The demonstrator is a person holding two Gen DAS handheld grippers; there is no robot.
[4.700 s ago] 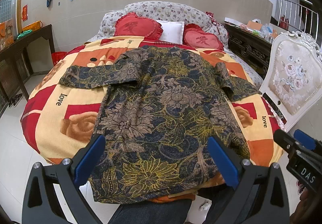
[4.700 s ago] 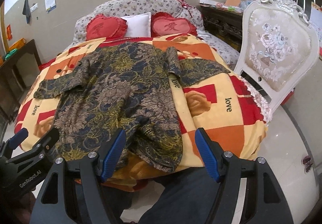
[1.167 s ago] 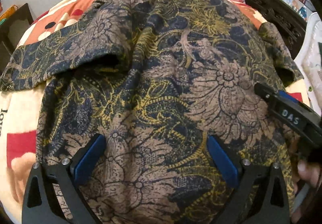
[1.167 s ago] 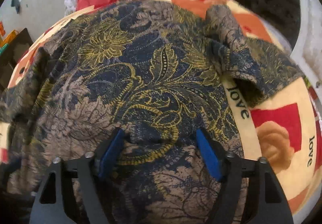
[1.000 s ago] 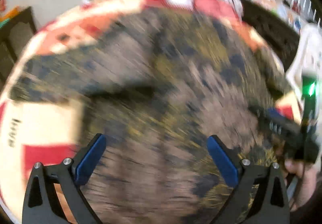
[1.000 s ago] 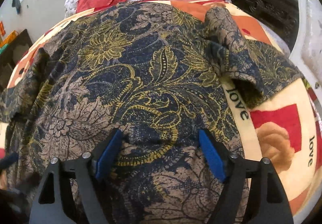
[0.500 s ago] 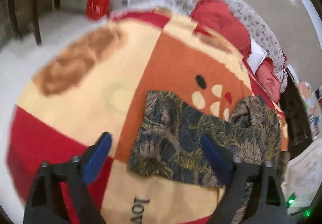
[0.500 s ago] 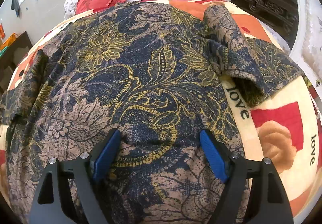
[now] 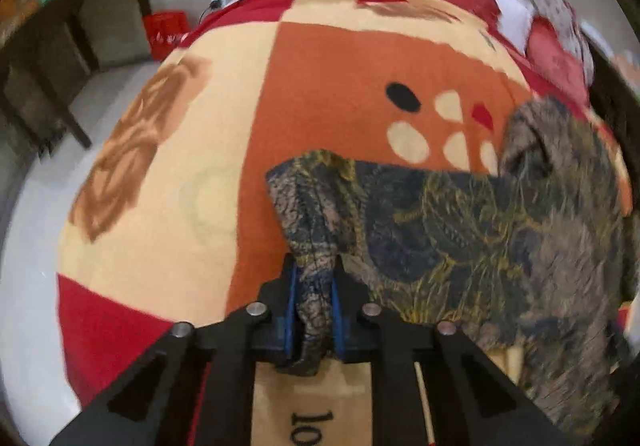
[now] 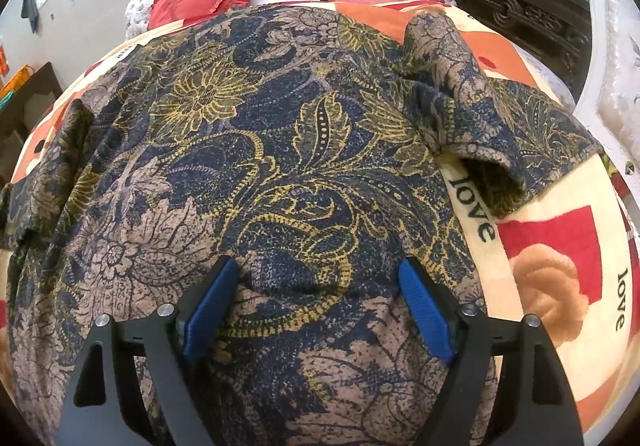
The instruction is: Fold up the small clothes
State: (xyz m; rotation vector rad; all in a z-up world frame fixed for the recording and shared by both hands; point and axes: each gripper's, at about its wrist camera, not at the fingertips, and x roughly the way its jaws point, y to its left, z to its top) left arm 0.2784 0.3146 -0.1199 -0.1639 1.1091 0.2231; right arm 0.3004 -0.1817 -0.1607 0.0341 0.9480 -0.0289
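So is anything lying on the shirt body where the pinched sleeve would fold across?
Nothing visible. The left hand-held gripper, jaws closing, pinches the sleeve end. The shirt body looks bare, apart from the open right hand-held gripper resting on its lower part.

The shirt (image 10: 280, 165) in front of me is dark navy with tan flowers and yellow-gold leaf outlines, a thin, short-sleeved piece. It lies spread flat over the middle of the blanket (image 10: 560, 230), collar end toward the head edge where the pillows are, hem toward the foot edge nearest me. Its right sleeve (image 10: 520, 133) lies out toward the blanket's right edge, with a fold of cloth humped up at the shoulder and the cuff gaping open just beside the printed word "love". Its left sleeve (image 9: 400, 230) stretches out toward the left edge, the cuff end (image 9: 314, 286) bunched into a narrow, wrinkled strip and lifted off the blanket.
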